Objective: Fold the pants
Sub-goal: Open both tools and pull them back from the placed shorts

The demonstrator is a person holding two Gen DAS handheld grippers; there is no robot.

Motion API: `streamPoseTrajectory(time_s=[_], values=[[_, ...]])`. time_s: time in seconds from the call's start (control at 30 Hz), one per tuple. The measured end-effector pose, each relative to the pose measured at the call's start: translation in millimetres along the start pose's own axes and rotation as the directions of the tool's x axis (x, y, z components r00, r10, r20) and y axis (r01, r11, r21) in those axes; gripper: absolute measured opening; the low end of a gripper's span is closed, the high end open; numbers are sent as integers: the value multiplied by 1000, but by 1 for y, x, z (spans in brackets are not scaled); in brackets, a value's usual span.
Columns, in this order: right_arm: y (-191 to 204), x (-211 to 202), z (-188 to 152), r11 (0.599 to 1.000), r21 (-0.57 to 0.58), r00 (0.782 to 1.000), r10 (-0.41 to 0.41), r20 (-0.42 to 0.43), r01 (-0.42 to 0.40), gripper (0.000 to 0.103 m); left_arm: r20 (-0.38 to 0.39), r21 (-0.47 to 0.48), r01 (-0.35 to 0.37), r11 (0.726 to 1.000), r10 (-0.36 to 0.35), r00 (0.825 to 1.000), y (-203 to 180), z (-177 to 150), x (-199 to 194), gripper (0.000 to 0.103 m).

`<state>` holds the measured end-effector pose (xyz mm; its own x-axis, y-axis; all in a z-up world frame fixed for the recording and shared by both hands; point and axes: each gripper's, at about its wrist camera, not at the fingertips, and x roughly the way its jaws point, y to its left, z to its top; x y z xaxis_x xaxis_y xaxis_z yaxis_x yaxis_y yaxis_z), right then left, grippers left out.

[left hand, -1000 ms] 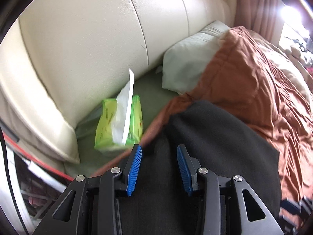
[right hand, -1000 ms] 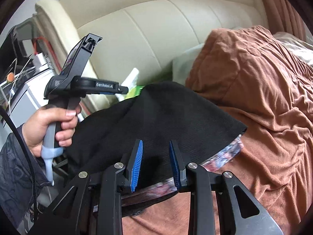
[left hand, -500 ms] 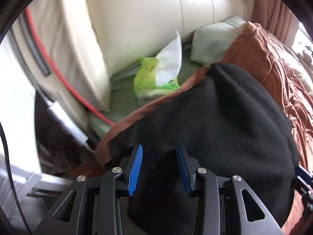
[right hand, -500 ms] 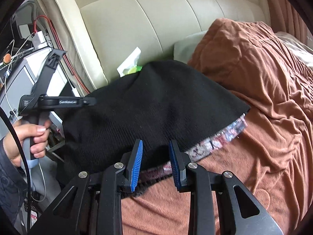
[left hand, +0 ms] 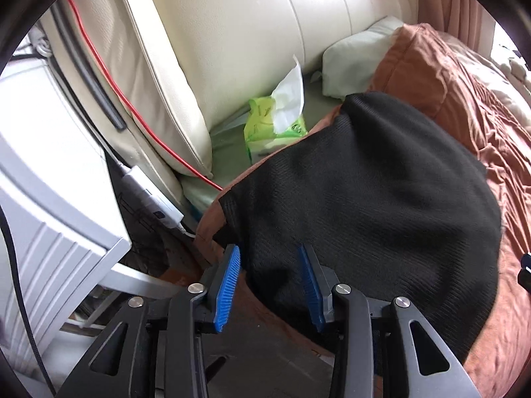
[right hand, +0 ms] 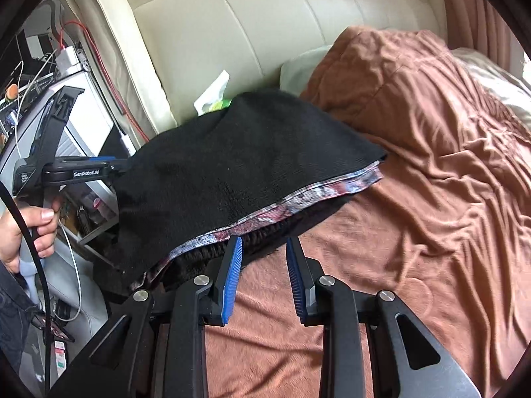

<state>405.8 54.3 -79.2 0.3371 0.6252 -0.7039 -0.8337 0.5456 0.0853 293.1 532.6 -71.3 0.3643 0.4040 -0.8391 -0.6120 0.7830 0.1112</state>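
pants (right hand: 252,162), folded, waistband (right hand: 298,195) facing right tongs (right hand: 264,248)

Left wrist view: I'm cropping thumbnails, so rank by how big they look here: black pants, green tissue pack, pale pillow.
1. black pants, clearly largest, though nearest the camera.
2. pale pillow
3. green tissue pack
The last two look close, and the brown blanket hides part of the pillow.

We swung left gripper (left hand: 268,267) toward bed edge: tissue pack (left hand: 273,126) shifted from lower left to upper centre of left wrist view, white cabinet (left hand: 49,232) entered at left. Black pants (right hand: 249,156) now spread wider across right wrist view; patterned waistband (right hand: 282,209) exposed. Right gripper (right hand: 264,258) pulled back off pants onto brown blanket (right hand: 415,232).
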Motion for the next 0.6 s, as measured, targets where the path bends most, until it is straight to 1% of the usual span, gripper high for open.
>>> streamPoseTrajectory(time_s=[0.1,0.13,0.17,0.2,0.23,0.27,0.3,0.33,0.37,0.4,0.43,0.47,0.6], values=[[-1,-23,-1,1000,13,1000,-7,14,6,25,18,5,23,1000,-24,1000,-8,-4,-19,41],[-2,-30,-2,1000,18,1000,-8,20,8,29,26,8,29,1000,-29,999,-11,-5,-26,42],[-2,-37,-4,1000,24,1000,-12,25,12,34,34,8,33,999,-33,999,-14,-7,-34,47],[-3,-48,-5,999,32,999,-25,35,23,54,50,7,43,999,-43,998,-18,-8,-43,53],[-3,-58,-7,999,38,998,-38,50,36,73,61,8,51,999,-52,997,-21,-9,-48,57],[-4,-68,-10,997,44,996,-59,66,56,81,75,10,60,998,-60,995,-26,-10,-57,63],[-4,-81,-13,996,50,993,-81,83,77,87,91,14,68,998,-69,993,-30,-11,-65,72],[-5,-93,-16,995,54,991,-91,96,86,88,105,23,74,997,-76,992,-37,-13,-74,79],[-4,-101,-18,994,57,990,-95,102,89,89,117,34,75,997,-79,990,-43,-15,-82,91],[-4,-112,-21,994,61,989,-100,107,94,93,134,46,76,996,-81,988,-49,-16,-90,100],[-4,-124,-24,992,65,987,-112,114,105,100,154,53,73,996,-80,985,-57,-17,-98,102],[-4,-135,-27,991,66,985,-123,122,116,103,169,54,75,996,-83,982,-63,-19,-106,103],[-1,-177,-40,986,58,977,-165,134,159,103,191,54,132,990,-140,972,-82,-30,-132,103]])
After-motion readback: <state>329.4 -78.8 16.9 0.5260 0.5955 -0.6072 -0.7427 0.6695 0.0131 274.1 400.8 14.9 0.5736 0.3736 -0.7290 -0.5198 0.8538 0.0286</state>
